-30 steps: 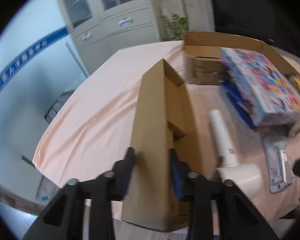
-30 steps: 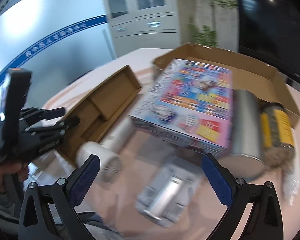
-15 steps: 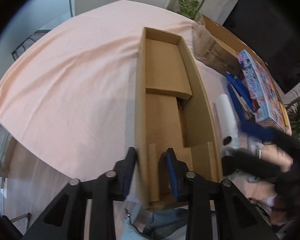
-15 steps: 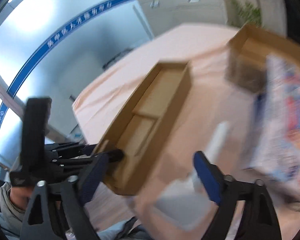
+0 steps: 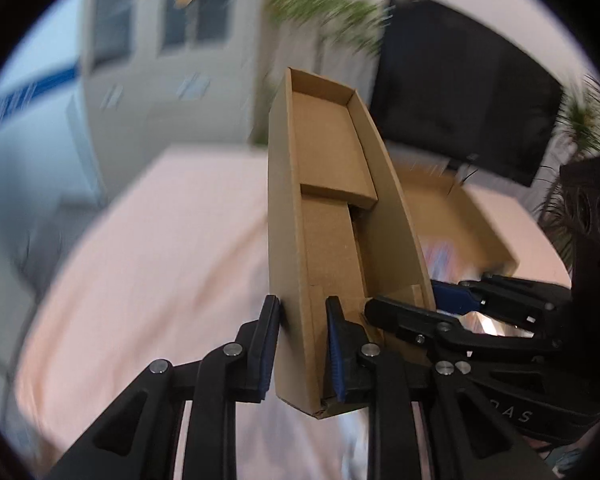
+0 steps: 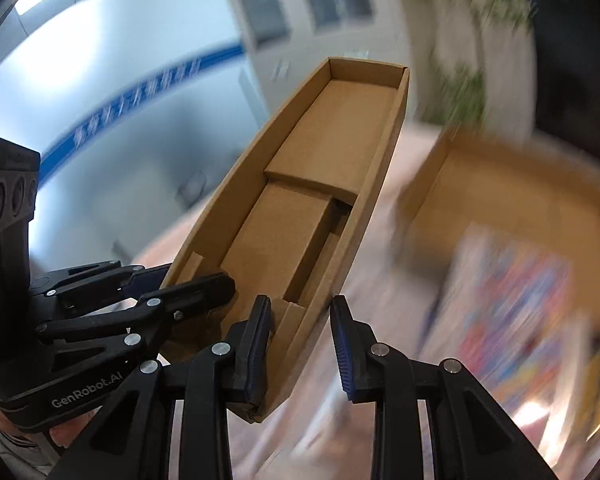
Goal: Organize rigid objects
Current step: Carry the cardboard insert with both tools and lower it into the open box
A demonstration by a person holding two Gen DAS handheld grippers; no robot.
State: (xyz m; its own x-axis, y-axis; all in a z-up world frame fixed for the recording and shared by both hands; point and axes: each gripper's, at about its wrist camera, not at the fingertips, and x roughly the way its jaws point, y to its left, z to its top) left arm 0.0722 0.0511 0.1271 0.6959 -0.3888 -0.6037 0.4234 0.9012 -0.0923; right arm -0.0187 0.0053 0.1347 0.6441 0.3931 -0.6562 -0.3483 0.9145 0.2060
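Note:
A long open brown cardboard box (image 5: 332, 208) with cardboard inserts is held up in the air above the pink table (image 5: 148, 248). My left gripper (image 5: 302, 320) is shut on the box's near left wall. My right gripper (image 6: 300, 324) straddles the box's (image 6: 316, 184) near right wall; its left pad touches the inside and its right pad stands a little off the outside. Each gripper shows in the other's view, the right one (image 5: 452, 304) and the left one (image 6: 140, 284).
A large open cardboard carton (image 6: 512, 184) lies on the table to the right, with a colourful box (image 6: 512, 304) in front of it, both blurred. It also shows in the left wrist view (image 5: 456, 208). A black screen (image 5: 460, 96) and cabinets stand behind.
The long box has been lifted off the table and tilted up. My right gripper has moved left onto the box's near right wall and narrowed. The left grip is unchanged.

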